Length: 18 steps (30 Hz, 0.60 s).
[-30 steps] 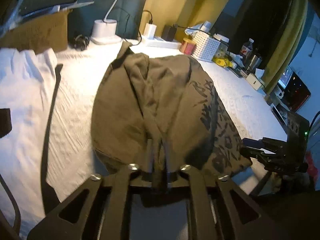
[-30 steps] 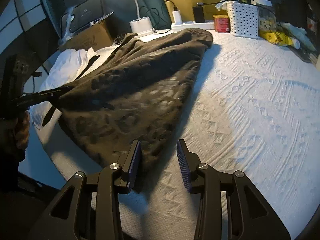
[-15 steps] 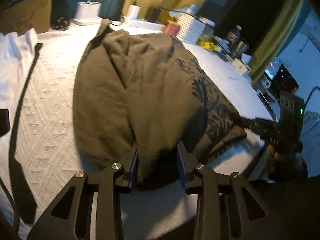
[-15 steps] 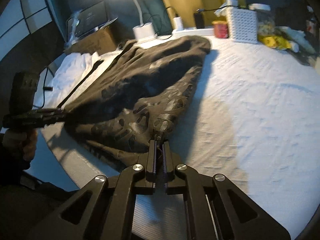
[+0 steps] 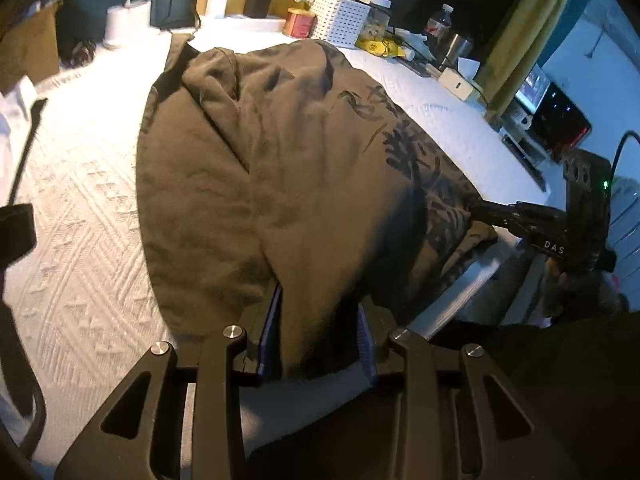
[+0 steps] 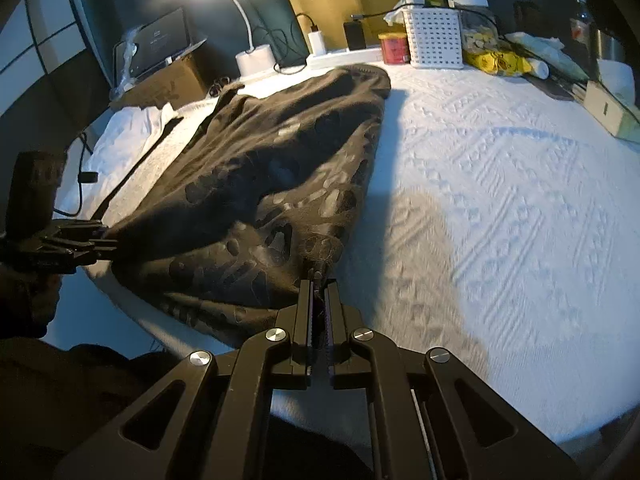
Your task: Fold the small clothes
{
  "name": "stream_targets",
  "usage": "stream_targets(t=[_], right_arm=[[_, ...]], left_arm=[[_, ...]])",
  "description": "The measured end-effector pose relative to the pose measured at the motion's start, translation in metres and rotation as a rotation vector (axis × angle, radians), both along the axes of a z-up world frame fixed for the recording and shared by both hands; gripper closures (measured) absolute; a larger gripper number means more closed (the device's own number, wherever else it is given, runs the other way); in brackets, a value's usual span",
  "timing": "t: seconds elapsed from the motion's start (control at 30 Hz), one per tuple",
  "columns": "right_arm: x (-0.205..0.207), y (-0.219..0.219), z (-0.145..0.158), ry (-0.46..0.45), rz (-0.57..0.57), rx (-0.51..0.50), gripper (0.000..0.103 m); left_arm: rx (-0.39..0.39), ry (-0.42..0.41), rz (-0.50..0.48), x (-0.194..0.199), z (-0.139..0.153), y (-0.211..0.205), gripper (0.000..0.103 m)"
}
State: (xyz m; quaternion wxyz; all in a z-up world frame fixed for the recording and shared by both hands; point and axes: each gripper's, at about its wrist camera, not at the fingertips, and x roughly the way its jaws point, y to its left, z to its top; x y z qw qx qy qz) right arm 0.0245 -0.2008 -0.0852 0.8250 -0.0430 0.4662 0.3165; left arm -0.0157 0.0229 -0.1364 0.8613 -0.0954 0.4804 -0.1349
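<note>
Currently, brown printed garment (image 5: 288,168), spread on white-covered counter (image 6: 500,184), is held at its near hem by left gripper (image 5: 318,332) and right gripper (image 6: 319,300), fingers clamped on cloth, presumably so the edge can be carried over evenly for folding

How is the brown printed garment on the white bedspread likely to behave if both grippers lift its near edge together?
The brown garment will probably hang limp and sag between the grips: it already lies in soft creases. It seems light, since the right gripper pinches only a thin corner. It may drag over the textured bedspread rather than slide; the left gripper holds a thicker bunch.
</note>
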Motion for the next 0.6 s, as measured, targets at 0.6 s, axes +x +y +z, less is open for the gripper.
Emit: stream_targets(t=[0.6], right_arm=[[0.029,-0.005,0.023,-0.046,0.031,-0.053,0.06]], left_arm=[[0.059,-0.032,0.017,0.015,0.035,0.005,0.074]])
